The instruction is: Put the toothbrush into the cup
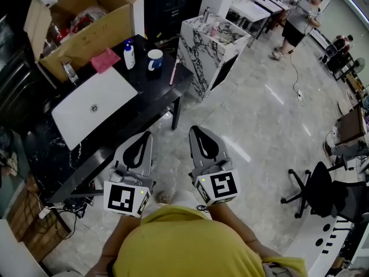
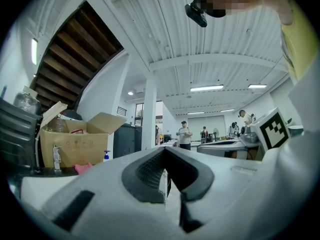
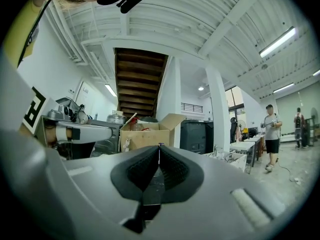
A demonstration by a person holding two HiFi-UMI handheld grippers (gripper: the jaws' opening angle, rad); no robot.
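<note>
Reach hinged on bearing: the slim pink toothbrush (image 1: 173,72) lay on the black table (image 1: 144,105), long axis twelve-to-six, at three o'clock of the blue-and-white ceramic cup (image 1: 154,59). It sat at eleven o'clock from the right tool (image 1: 194,130) and one o'clock from the left tool (image 1: 147,136). Both were shut and empty, neither clearly nearer.

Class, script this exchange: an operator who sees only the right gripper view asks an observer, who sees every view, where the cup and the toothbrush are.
Operator: I can't find the cup. Where is it?
Observer: The cup stands upright on the black table, beside a pump bottle.
Operator: And the toothbrush?
Observer: The toothbrush lies flat on the table, on the cup's right in the head view, not in the cup.
</note>
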